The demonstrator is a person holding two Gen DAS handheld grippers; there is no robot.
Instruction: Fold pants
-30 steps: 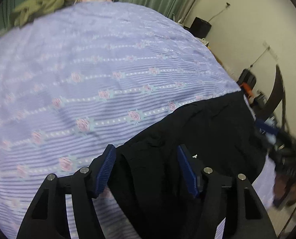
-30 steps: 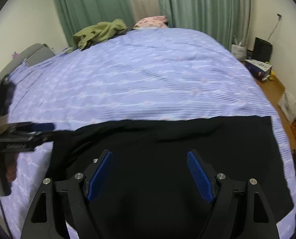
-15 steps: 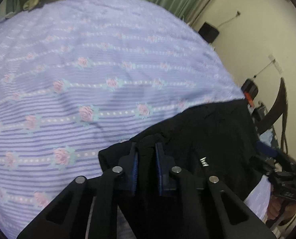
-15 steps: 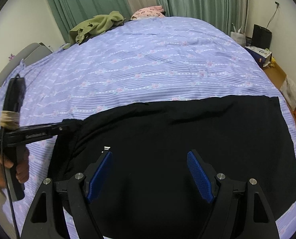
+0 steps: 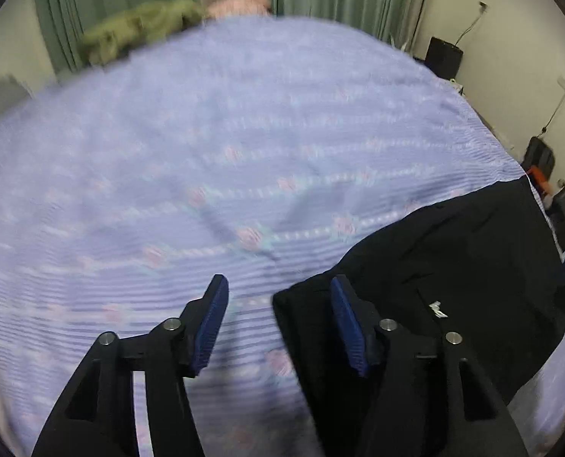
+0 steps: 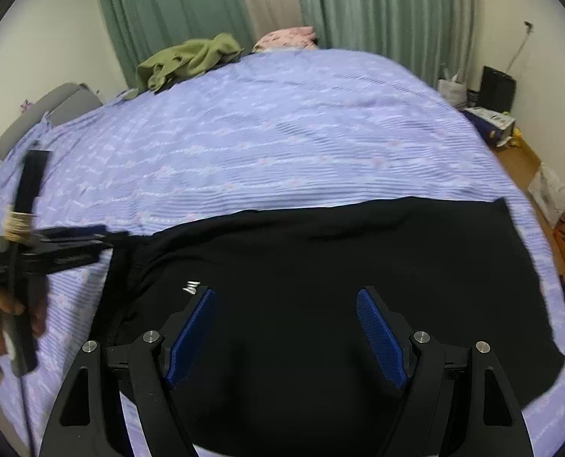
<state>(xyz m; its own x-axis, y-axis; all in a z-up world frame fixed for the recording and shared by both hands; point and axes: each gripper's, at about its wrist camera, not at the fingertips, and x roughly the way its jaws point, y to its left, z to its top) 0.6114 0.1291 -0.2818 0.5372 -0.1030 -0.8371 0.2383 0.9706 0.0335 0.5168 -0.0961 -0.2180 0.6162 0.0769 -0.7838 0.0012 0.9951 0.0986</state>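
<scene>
The black pants [image 6: 339, 266] lie folded flat on the lilac bedspread [image 6: 263, 144], with a small white logo near their left end. In the left wrist view the pants [image 5: 454, 259] fill the lower right. My left gripper [image 5: 278, 301] is open and empty, hovering at the pants' left corner; its right finger is over the cloth. It also shows in the right wrist view [image 6: 103, 242] at the pants' left edge. My right gripper [image 6: 284, 312] is open and empty above the middle of the pants.
A green garment [image 6: 187, 61] and a pink one [image 6: 286, 36] lie at the bed's far end by green curtains. A grey headboard [image 6: 46, 110] is at left. Boxes and a black speaker [image 6: 497, 83] stand on the floor at right.
My left gripper was shut on the pants' left corner half a second ago; it has let go, opened and pulled back. The right gripper stays open over the pants.
</scene>
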